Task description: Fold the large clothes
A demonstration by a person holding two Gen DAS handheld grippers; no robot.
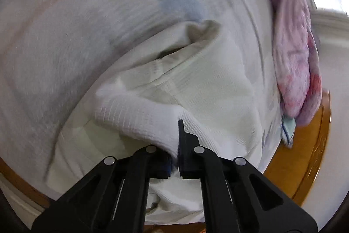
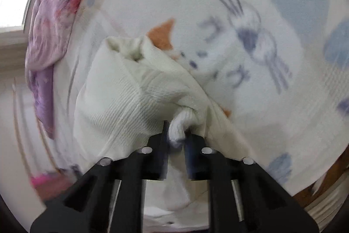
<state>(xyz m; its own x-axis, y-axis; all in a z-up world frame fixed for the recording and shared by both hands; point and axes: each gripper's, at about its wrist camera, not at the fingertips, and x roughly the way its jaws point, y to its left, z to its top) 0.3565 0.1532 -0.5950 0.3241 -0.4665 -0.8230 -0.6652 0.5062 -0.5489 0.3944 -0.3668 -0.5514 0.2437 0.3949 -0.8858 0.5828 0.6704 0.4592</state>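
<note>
A white waffle-knit garment (image 1: 196,84) lies bunched on a pale printed sheet (image 1: 87,21). My left gripper (image 1: 175,145) is shut on a folded edge of this garment, which drapes over its left finger. In the right wrist view the same white garment (image 2: 122,93) rises in a fold ahead of me. My right gripper (image 2: 175,134) is shut on a bunched ribbed edge of it, a knob of cloth showing between the fingers. Both views are motion-blurred.
The sheet (image 2: 250,14) has blue, grey and orange prints. A pink and purple crumpled cloth (image 1: 294,58) lies along the right edge in the left view and shows at left in the right view (image 2: 50,32). A wooden edge (image 1: 305,156) shows at lower right.
</note>
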